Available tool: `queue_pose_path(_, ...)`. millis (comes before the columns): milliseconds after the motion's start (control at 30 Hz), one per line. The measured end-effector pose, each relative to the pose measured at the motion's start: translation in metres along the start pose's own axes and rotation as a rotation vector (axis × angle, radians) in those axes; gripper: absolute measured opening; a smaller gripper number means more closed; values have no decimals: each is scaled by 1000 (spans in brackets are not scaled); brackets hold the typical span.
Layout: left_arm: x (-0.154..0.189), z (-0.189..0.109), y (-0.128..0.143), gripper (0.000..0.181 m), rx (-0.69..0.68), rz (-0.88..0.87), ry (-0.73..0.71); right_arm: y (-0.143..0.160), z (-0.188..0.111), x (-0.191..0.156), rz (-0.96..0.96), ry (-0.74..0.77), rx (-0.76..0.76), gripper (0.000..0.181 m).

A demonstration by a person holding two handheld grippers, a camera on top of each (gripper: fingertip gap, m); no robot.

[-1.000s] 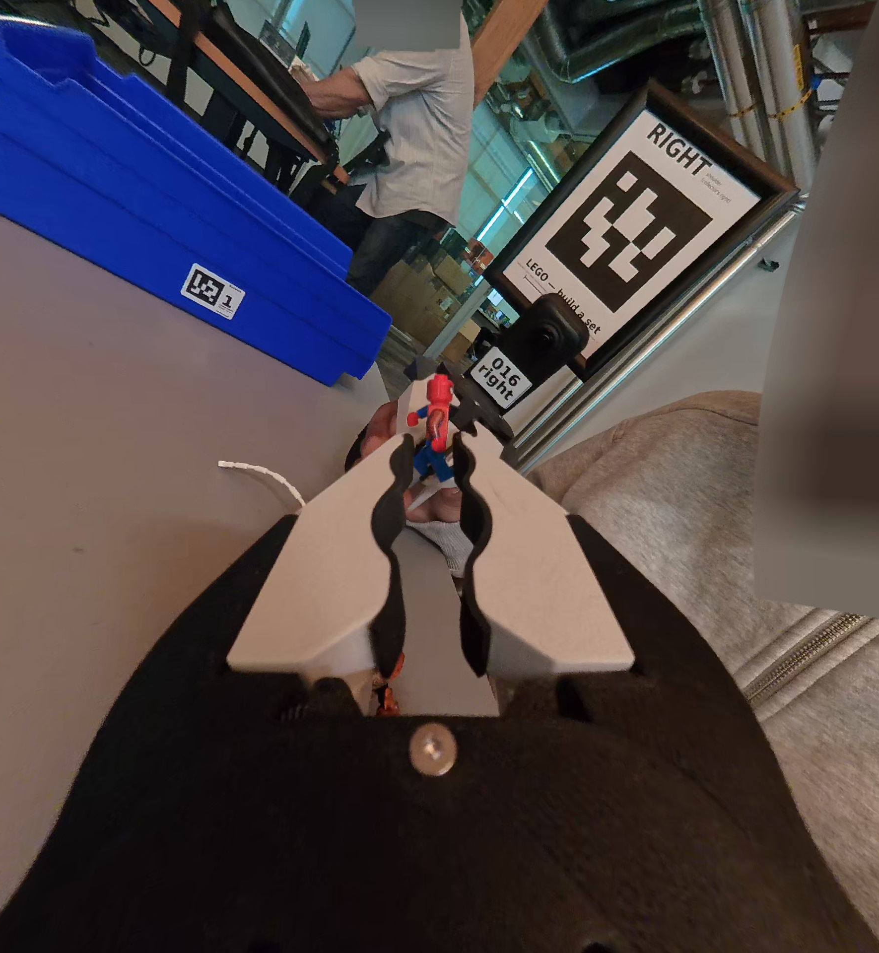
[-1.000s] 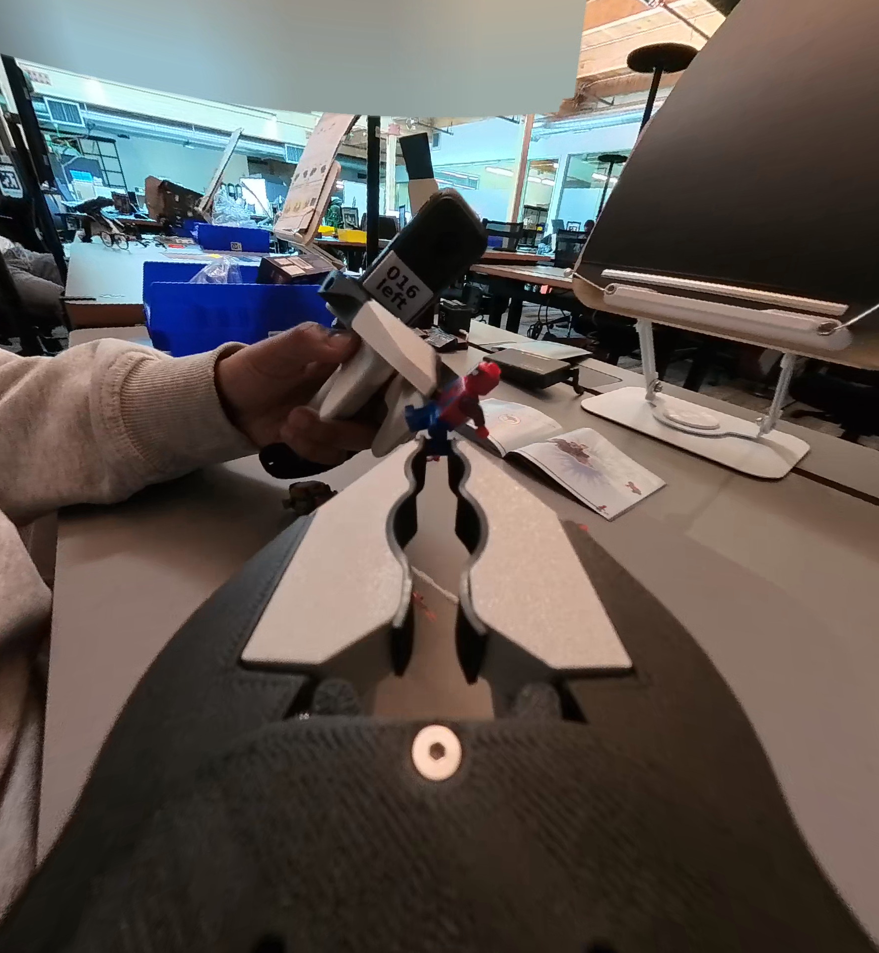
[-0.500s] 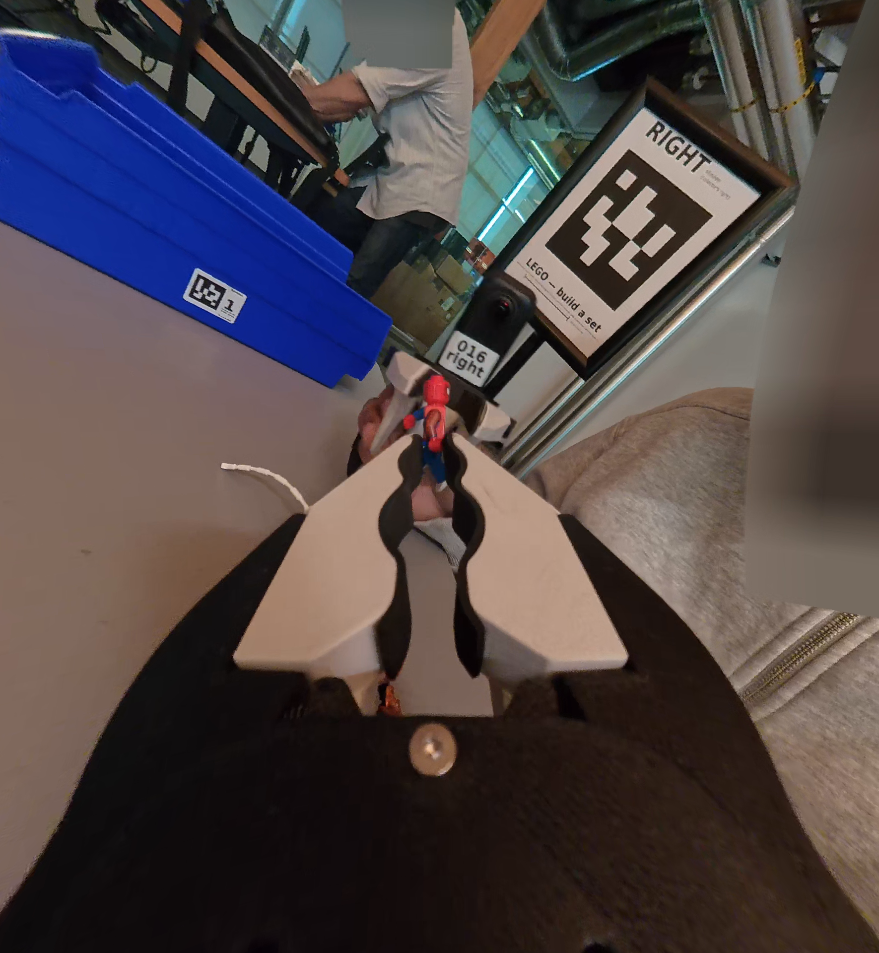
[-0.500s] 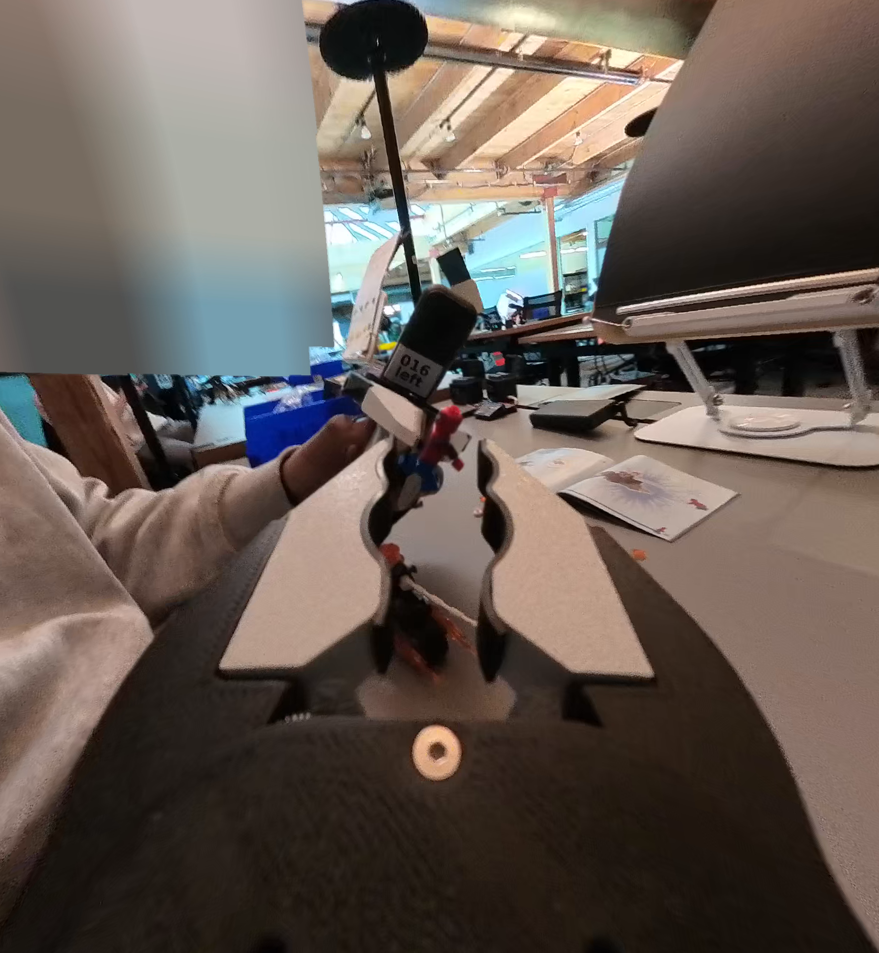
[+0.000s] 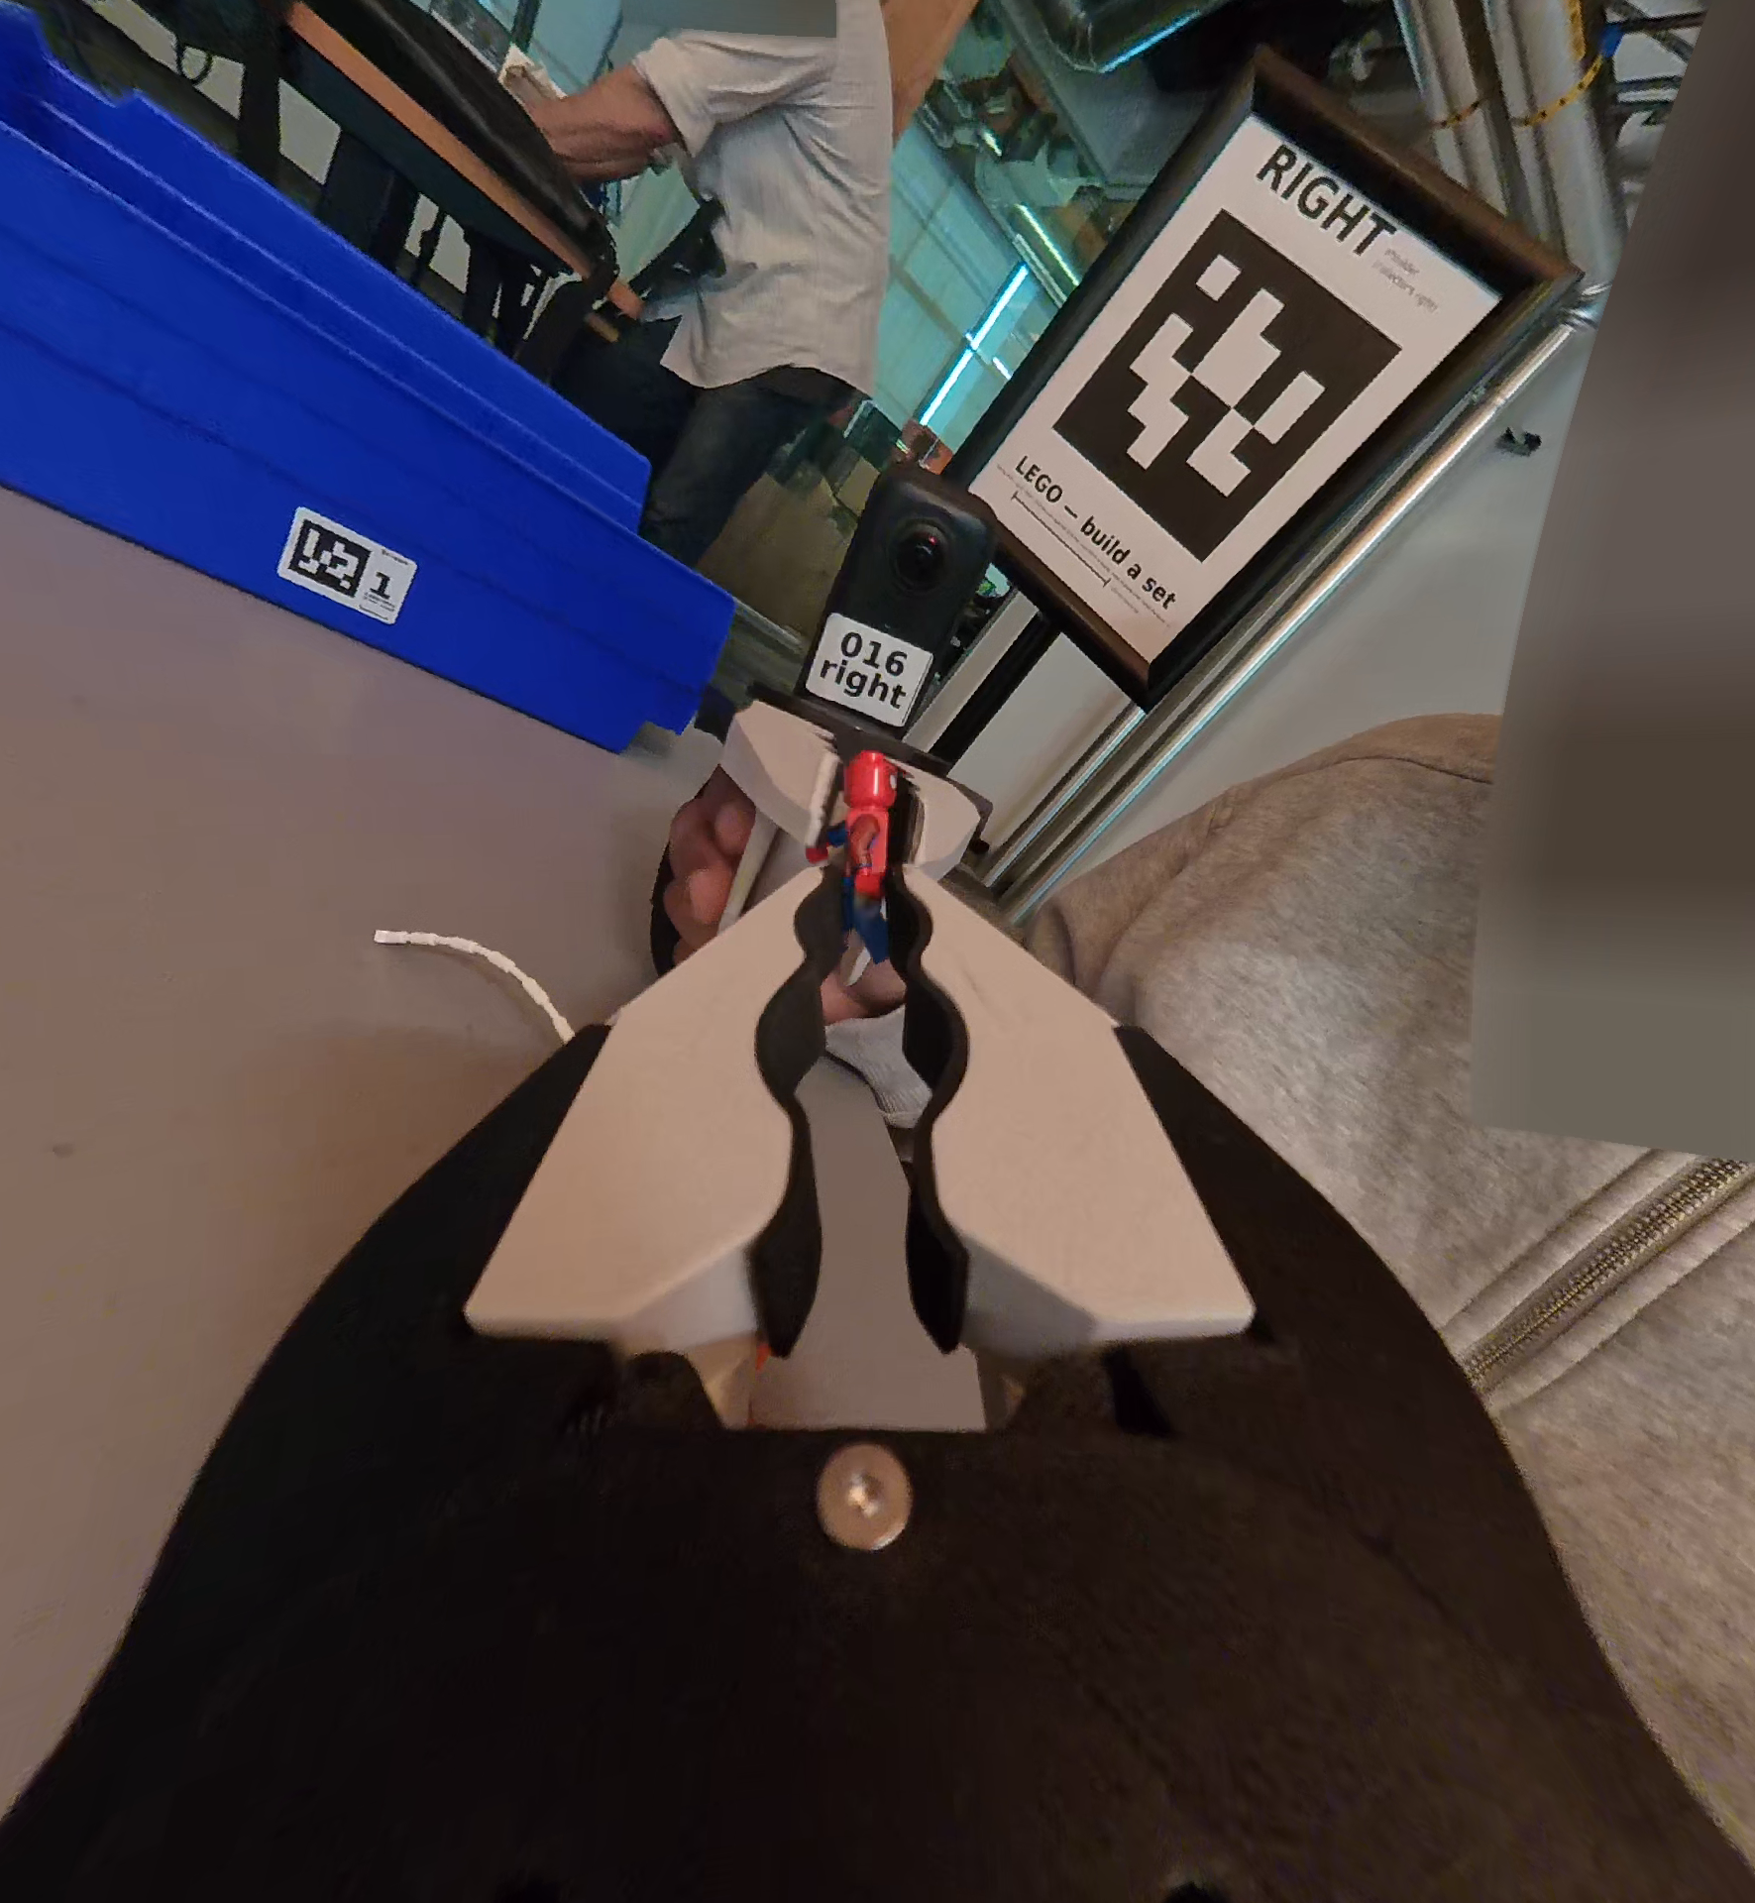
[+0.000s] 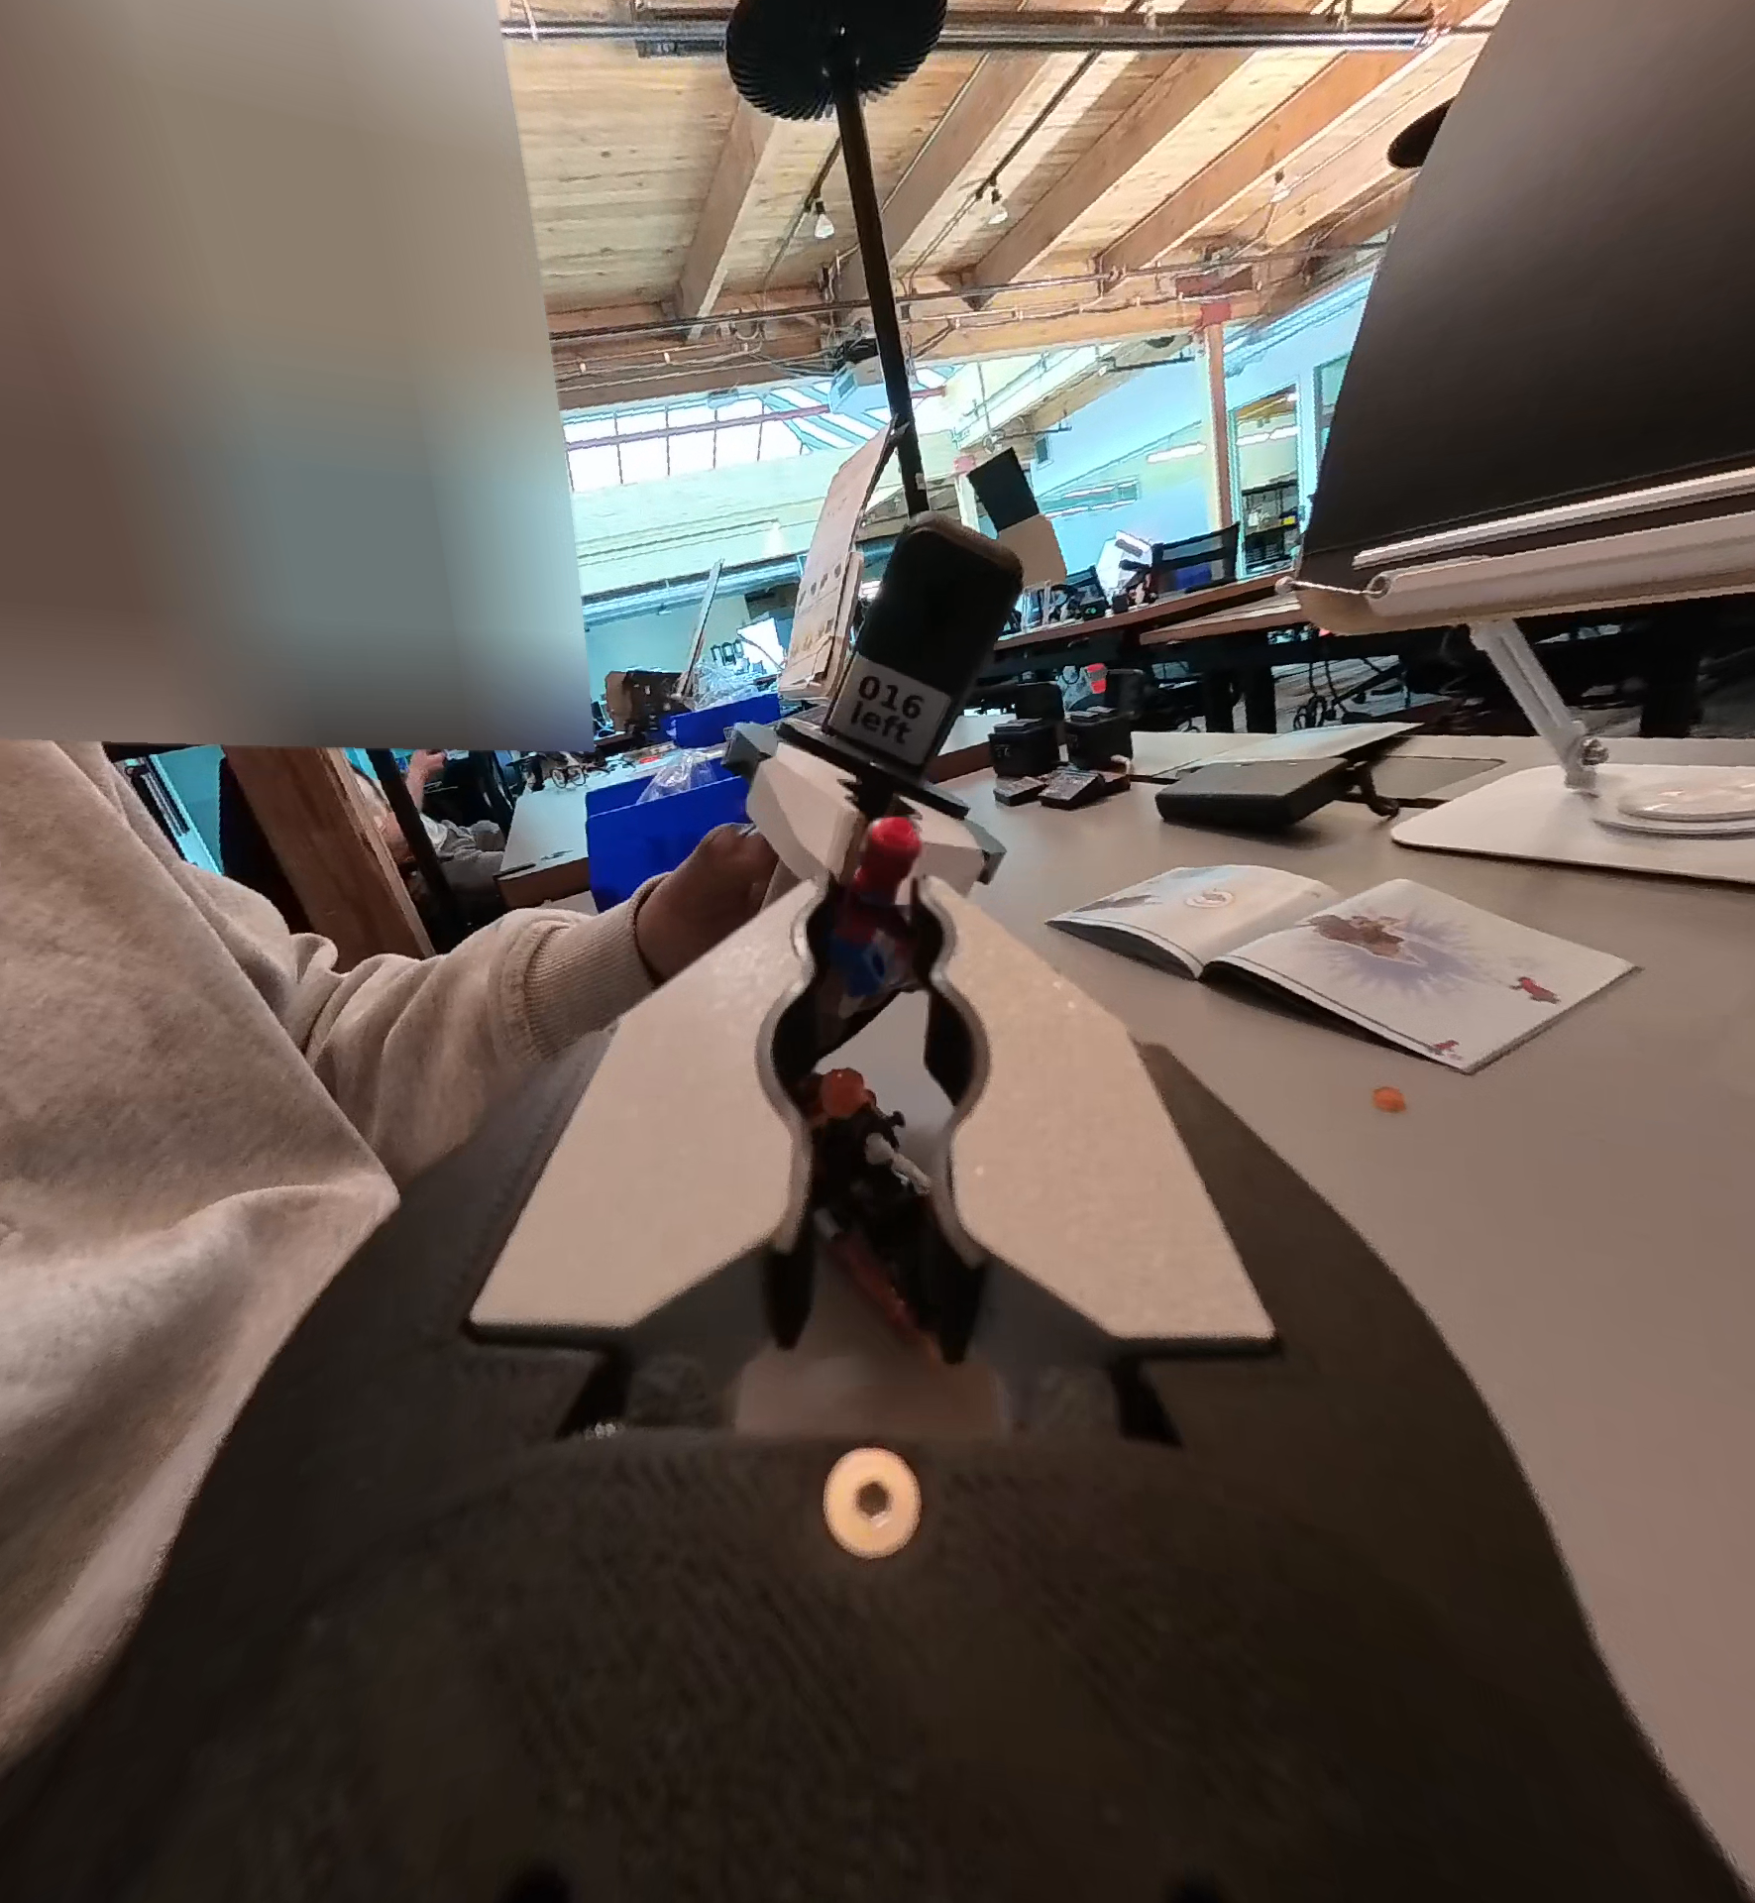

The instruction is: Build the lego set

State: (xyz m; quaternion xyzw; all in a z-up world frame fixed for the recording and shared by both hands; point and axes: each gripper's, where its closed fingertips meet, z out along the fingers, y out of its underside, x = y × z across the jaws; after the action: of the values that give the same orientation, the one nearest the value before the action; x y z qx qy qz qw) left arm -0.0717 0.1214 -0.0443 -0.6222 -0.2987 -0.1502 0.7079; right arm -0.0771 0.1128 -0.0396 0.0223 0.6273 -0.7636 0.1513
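Note:
A red and blue minifigure (image 5: 868, 824) stands upright in the air between both grippers, which meet tip to tip. My left gripper (image 5: 865, 896) is shut on its blue legs. In the left wrist view, the right gripper's fingers (image 5: 780, 783) flank its red head and torso. In the right wrist view, my right gripper (image 6: 868, 906) is closed on the minifigure (image 6: 878, 896) around its torso, and the left gripper (image 6: 852, 814) stands just behind it.
A dark lego model with an orange-headed figure (image 6: 857, 1164) lies on the table below my right fingers. An open instruction booklet (image 6: 1347, 958), a small orange piece (image 6: 1388, 1099) and a laptop stand (image 6: 1624, 814) lie to the right. A blue bin (image 5: 235, 360) and a white string piece (image 5: 471, 958) lie to the left. My left and right fingertips are right by each other.
A second ago the right gripper held the minifigure's legs and the left stood open around it. The left closed on the legs, the right opened wide, then closed again higher on the figure.

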Motion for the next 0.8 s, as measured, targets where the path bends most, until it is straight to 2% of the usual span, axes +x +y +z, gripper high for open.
queue_pose_path(367, -4, -4, -4, 9, 26, 13, -30, 1, -2, 6, -29, 58, -19, 11)
queue_pose_path(633, -11, -6, -3, 2, 9, 38, -89, 12, 2, 9, -164, 145, -113, 11)
queue_pose_path(800, -15, -6, -1, 2, -8, 69, -145, 17, 2, 14, -185, 186, -158, 10)
